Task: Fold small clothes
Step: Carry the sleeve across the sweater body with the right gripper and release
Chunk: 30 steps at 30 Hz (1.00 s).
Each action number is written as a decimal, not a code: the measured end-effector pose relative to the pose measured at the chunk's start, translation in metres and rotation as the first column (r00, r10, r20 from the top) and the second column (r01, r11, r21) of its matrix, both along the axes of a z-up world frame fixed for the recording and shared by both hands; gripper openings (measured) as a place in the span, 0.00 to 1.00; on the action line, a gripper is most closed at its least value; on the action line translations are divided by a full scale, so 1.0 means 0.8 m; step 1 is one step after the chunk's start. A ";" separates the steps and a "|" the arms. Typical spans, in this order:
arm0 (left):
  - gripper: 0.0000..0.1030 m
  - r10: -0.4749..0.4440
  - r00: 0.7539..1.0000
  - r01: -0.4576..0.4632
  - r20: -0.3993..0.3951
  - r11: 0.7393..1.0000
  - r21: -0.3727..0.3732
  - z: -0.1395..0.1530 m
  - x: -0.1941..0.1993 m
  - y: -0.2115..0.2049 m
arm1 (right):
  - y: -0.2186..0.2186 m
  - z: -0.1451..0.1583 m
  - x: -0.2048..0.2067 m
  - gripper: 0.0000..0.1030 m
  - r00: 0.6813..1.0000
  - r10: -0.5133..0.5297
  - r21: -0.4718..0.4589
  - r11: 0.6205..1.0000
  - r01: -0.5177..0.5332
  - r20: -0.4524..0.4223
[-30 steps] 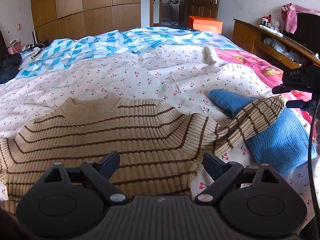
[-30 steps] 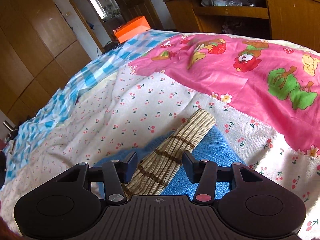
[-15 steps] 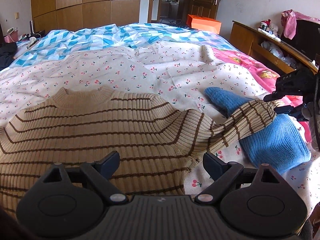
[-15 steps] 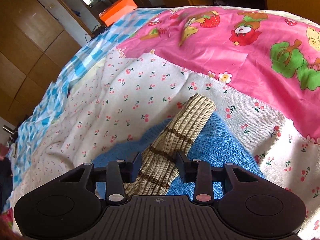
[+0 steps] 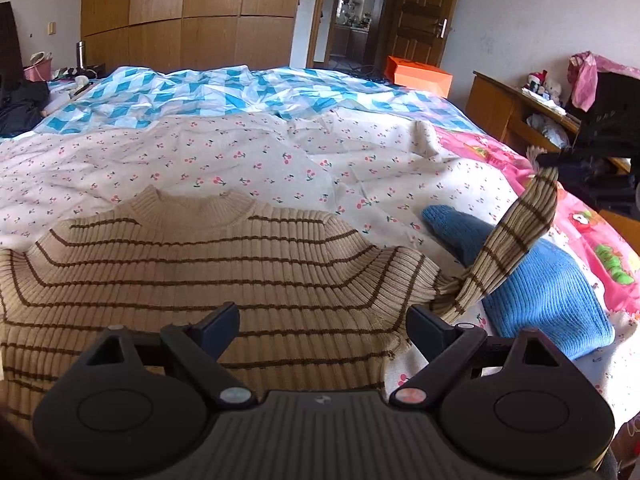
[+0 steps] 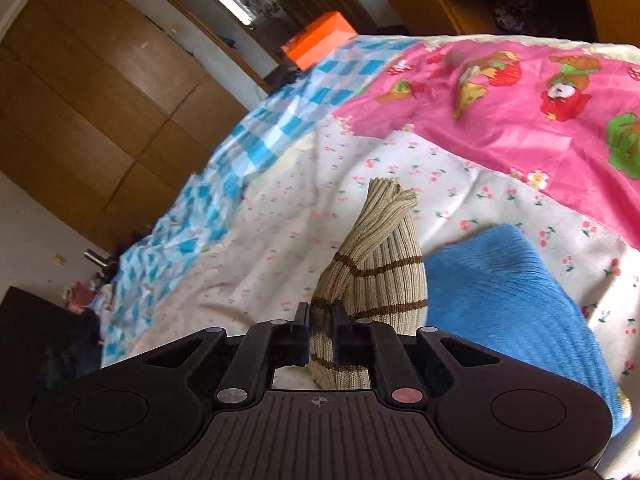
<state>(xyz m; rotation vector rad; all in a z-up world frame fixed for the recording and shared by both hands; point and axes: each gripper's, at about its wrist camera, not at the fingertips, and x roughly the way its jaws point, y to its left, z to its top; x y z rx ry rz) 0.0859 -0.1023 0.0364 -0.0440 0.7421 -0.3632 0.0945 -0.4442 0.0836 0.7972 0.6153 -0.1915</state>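
Left claw (image 5: 322, 326) stands wide, empty, over the lower body of the striped sweater (image 5: 192, 276), which lies flat on the bed (image 5: 240, 160), collar away from the camera. Right claw (image 6: 323, 312) has just been closing — its jaws now pinch the sweater's sleeve (image 6: 376, 268), lifted clear of the bedding, cuff pointing up. Beneath and beside the sleeve lies a blue knit garment (image 6: 504, 292). Beyond: pink printed cover (image 6: 500, 120), blue-checked sheet (image 5: 208, 96) — then an orange box (image 5: 418, 76) and a wooden wardrobe (image 5: 188, 12).
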 end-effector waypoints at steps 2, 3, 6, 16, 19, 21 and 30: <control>0.92 0.037 0.999 -0.036 0.007 0.999 -0.030 0.004 0.001 0.021 | 0.027 0.030 0.006 0.10 0.994 0.058 0.000 0.998 -0.059 0.089; 0.92 0.053 0.999 -0.052 0.012 0.998 -0.045 0.007 0.001 0.031 | 0.045 0.050 0.012 0.10 0.984 0.103 -0.002 0.995 -0.104 0.146; 0.92 0.112 0.993 -0.109 0.039 0.991 -0.076 0.014 -0.002 0.068 | 0.102 0.088 0.034 0.09 0.940 0.225 -0.040 0.974 -0.223 0.256; 0.93 0.398 0.916 -0.396 0.036 0.916 -0.055 -0.018 -0.020 0.209 | 0.403 0.018 0.174 0.13 0.664 0.747 -0.166 0.659 -0.734 0.025; 0.93 0.433 0.901 -0.433 -0.001 0.901 -0.033 -0.040 -0.021 0.229 | 0.451 -0.024 0.190 0.13 0.636 0.767 -0.221 0.608 -0.763 -0.084; 0.93 0.441 0.897 -0.441 -0.006 0.897 -0.021 -0.050 -0.021 0.234 | 0.441 -0.034 0.185 0.13 0.649 0.757 -0.170 0.631 -0.757 -0.076; 0.93 0.404 0.914 -0.404 0.035 0.915 -0.009 -0.054 -0.012 0.233 | 0.356 -0.079 0.144 0.13 0.723 0.633 -0.341 0.639 -0.690 -0.278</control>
